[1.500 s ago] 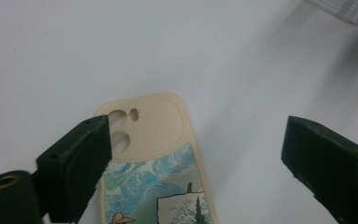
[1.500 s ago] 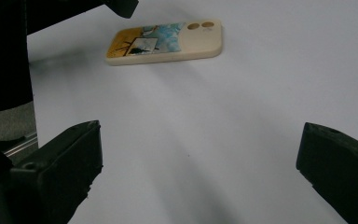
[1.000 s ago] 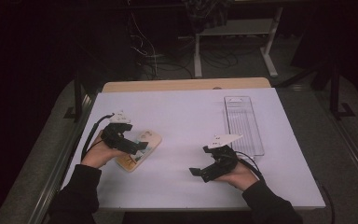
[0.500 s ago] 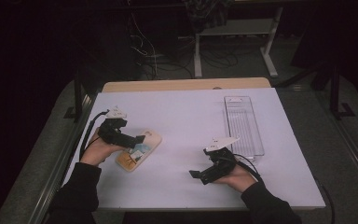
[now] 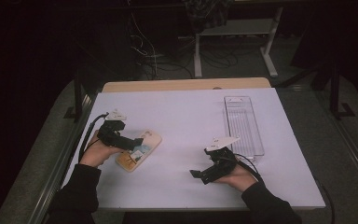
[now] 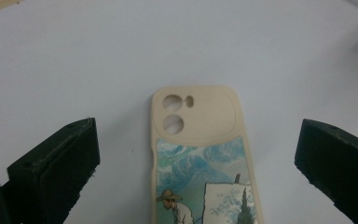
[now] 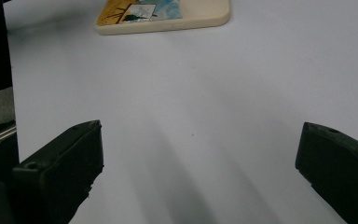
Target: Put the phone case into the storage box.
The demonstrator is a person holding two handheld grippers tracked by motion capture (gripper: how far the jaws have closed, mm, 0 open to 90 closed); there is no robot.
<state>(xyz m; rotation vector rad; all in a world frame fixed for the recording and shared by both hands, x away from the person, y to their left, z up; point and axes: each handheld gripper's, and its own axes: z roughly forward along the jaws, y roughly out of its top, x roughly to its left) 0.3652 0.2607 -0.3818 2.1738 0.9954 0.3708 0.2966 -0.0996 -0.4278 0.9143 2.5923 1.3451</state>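
A cream phone case (image 5: 139, 150) with a painted scene lies flat on the white table (image 5: 186, 116), left of centre. In the left gripper view the phone case (image 6: 200, 149) lies between the two wide-apart jaws, camera holes at the far end. My left gripper (image 5: 137, 142) is open and hovers over the case's near end. My right gripper (image 5: 198, 175) rests low on the table near the front edge, open, with nothing between its jaws. In the right gripper view the phone case (image 7: 168, 14) lies farther off, at the top.
A clear plastic tray (image 5: 243, 125) lies lengthwise at the right of the table, just beyond my right hand. A wooden strip (image 5: 186, 85) runs along the table's far edge. Dark floor with cables and a metal stand lies beyond.
My left gripper has drawn back slightly along the phone case toward the person. My right gripper has slid down and a little right toward the front edge.
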